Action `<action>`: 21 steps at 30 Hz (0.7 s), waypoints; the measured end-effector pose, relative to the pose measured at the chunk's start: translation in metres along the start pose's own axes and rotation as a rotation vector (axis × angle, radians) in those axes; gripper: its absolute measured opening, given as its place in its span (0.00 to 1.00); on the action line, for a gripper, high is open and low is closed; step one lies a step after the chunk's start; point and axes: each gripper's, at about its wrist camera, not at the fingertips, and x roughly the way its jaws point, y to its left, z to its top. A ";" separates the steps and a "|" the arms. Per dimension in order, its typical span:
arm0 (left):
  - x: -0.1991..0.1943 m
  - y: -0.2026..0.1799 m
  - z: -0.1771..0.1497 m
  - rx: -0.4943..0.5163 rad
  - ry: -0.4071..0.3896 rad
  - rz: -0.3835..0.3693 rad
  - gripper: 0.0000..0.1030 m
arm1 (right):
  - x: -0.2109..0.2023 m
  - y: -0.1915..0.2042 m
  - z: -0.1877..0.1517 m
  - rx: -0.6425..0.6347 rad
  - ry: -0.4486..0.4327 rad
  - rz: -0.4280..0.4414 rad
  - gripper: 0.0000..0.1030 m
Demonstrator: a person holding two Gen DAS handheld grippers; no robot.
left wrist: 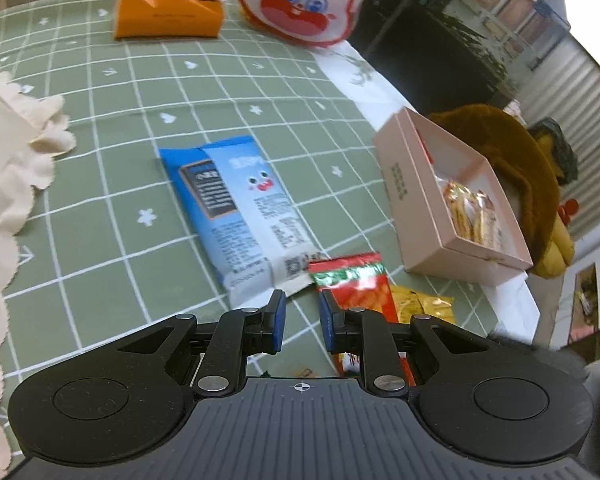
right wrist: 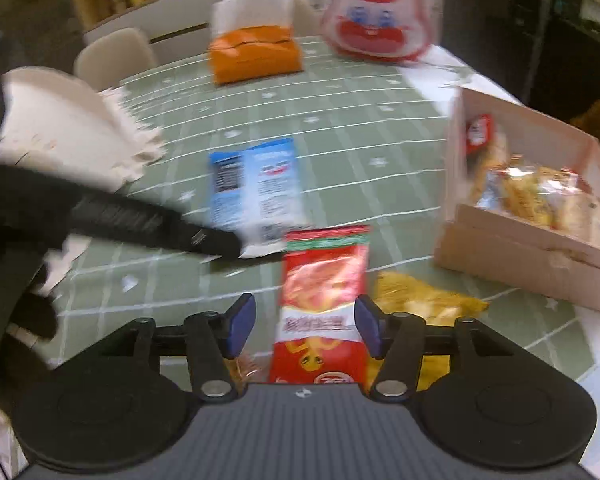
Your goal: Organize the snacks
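Your left black two-finger gripper (left wrist: pixel 302 322) fills the lower part of its frame: a ribbed dark-grey body with a small white crosshair mark at its top centre, flanked by two round black discs. Glossy black linkage arms carry silver round pivot screws, and each finger ends in a blue pad (left wrist: pixel 279 320). Your right black two-finger gripper (right wrist: pixel 305 326) has the same build in the lower part of its own frame: ribbed grey housing, crosshair mark, black discs, silver screws and blue pads (right wrist: pixel 240 326).
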 end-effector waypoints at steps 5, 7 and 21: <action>0.000 -0.002 -0.005 0.002 0.008 0.007 0.21 | 0.012 0.020 -0.016 -0.040 0.016 0.034 0.57; 0.002 -0.005 -0.008 0.008 0.018 0.003 0.21 | 0.011 0.026 -0.019 -0.069 0.019 0.025 0.56; 0.028 -0.030 -0.019 0.059 0.070 -0.043 0.21 | -0.015 -0.015 -0.040 -0.065 -0.013 -0.127 0.48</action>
